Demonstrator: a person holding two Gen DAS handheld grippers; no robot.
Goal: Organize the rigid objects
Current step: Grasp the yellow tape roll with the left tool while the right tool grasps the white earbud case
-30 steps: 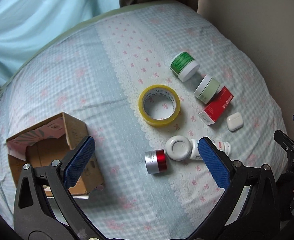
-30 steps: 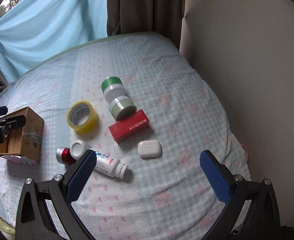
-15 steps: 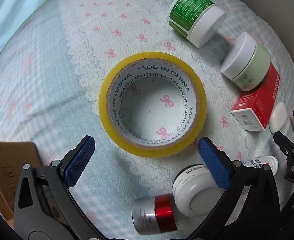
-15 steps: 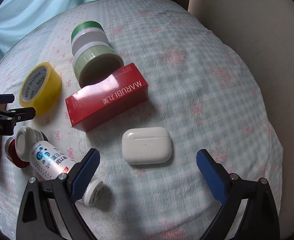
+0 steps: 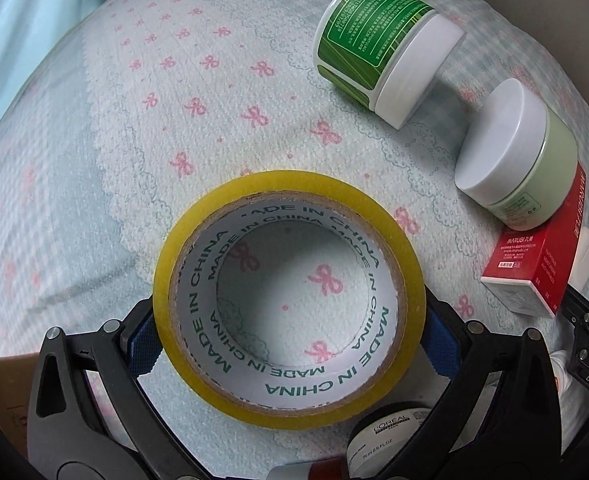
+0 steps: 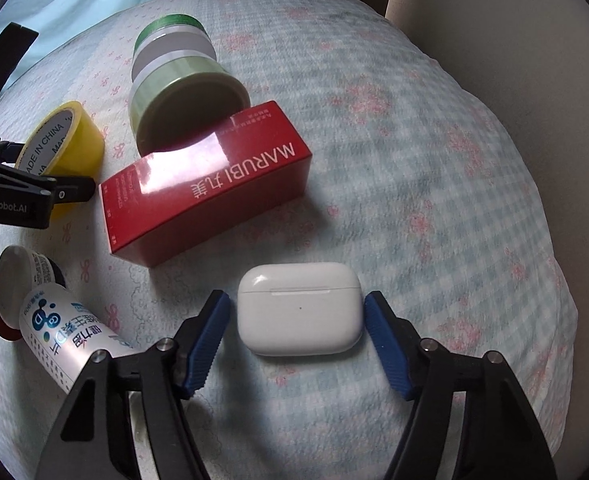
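In the left wrist view the left gripper point(image 5: 288, 344) straddles the yellow tape roll point(image 5: 286, 296) at lower centre; the roll lies flat, its hole facing up, and the blue pads look pressed on its sides, so the lift seems next. In the right wrist view the right gripper point(image 6: 294, 342) has just been closing around the white earbud case point(image 6: 299, 308) at lower centre, its long axis running left to right; both pads stand just clear, so it must finish pinching.

Yellow tape roll point(image 5: 286, 408), red box point(image 6: 206, 184), white earbud case point(image 6: 298, 312), pink-bowed checked bedspread point(image 5: 134, 120)
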